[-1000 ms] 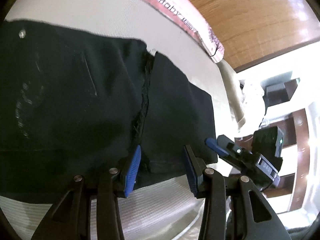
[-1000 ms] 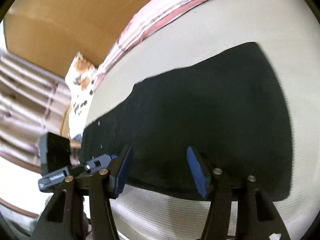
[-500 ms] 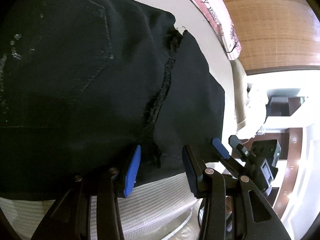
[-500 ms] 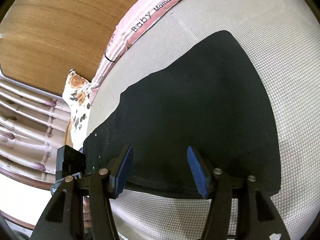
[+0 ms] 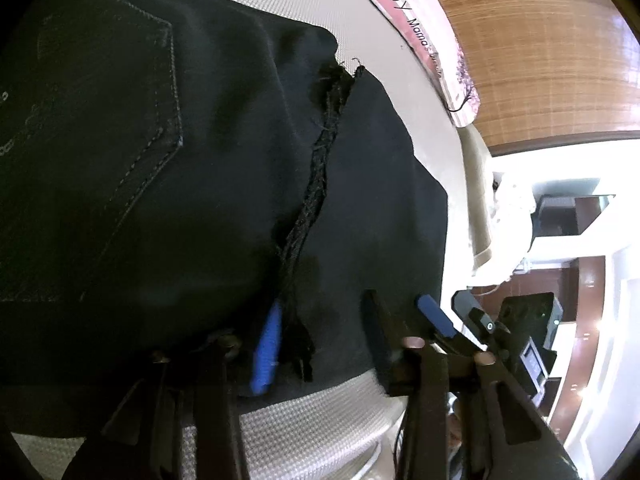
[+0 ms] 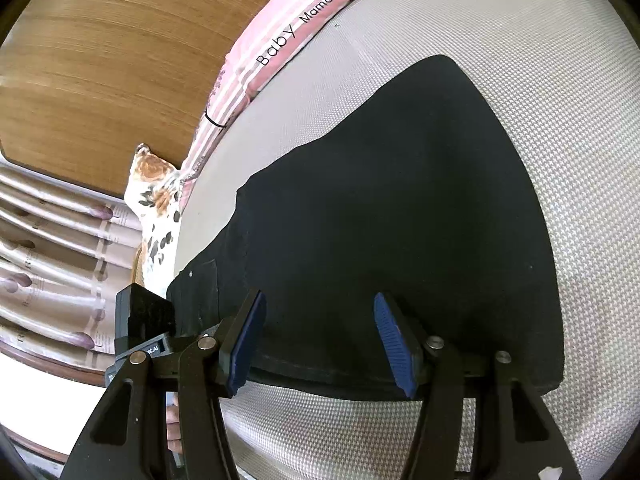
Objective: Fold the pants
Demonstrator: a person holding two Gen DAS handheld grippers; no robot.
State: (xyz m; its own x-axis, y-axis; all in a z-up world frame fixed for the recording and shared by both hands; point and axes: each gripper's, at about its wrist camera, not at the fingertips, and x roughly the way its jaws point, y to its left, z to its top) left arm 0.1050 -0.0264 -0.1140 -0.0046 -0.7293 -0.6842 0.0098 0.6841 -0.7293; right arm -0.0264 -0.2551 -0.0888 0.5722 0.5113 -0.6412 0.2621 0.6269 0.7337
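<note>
Black pants (image 5: 168, 184) lie flat on a grey woven mattress (image 6: 540, 92). The left wrist view shows a back pocket and the frayed hem edge (image 5: 316, 184) of a leg folded over the seat. My left gripper (image 5: 320, 340) is open, low over the near edge, straddling the frayed hem. In the right wrist view the pants (image 6: 392, 208) stretch from left to right. My right gripper (image 6: 320, 344) is open, its jaws over the near edge of the leg. The right gripper also shows in the left wrist view (image 5: 448, 324).
A pink "Baby" bumper (image 6: 280, 52) runs along the mattress's far side against a wooden wall (image 6: 100, 60). A floral pillow (image 6: 156, 200) and curtains (image 6: 48, 264) lie to the left. The mattress's near edge is just below both grippers.
Both grippers have moved lower and closer to the pants' near edge. The left one now straddles the frayed hem. Both stay open.
</note>
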